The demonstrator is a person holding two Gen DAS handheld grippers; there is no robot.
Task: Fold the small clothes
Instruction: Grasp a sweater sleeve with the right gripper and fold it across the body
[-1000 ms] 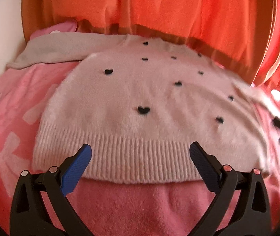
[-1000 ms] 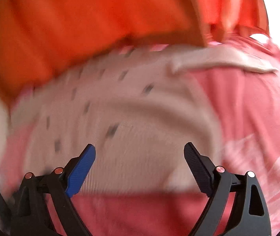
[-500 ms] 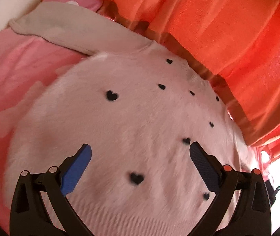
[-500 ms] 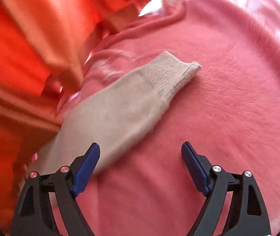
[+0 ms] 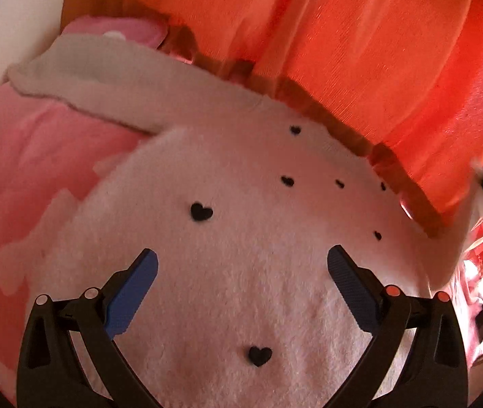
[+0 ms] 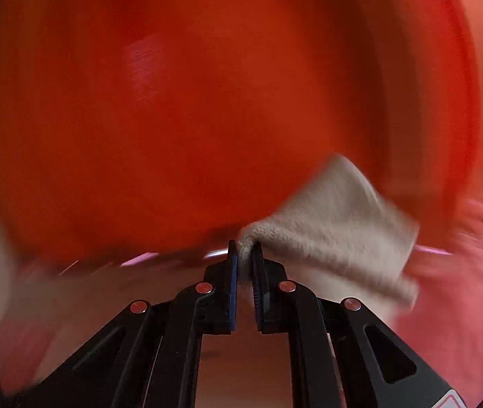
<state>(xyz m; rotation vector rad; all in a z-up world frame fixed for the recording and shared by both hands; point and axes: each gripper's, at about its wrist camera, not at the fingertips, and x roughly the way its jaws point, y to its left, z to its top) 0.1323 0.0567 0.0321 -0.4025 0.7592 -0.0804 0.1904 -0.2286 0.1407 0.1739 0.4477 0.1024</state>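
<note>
On pink fleece: fuzzy sweater (image 5: 241, 272); left gripper (image 5: 241, 282) jaws wide, empty; right gripper (image 6: 245, 255) jaws just closed, pinching ribbed cuff (image 6: 343, 231).

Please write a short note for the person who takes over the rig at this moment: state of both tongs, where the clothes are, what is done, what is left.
Right tongs: jaws have just been closing, now shut on the sleeve of the sweater, lifted in front of the orange curtain.
Left tongs: open, empty, above the sweater body.
Sweater: pale pink with black hearts, lying flat on the pink blanket; its other sleeve is spread out.
Done: one sleeve gripped.
Left: probably fold both sleeves in, then the body.
</note>
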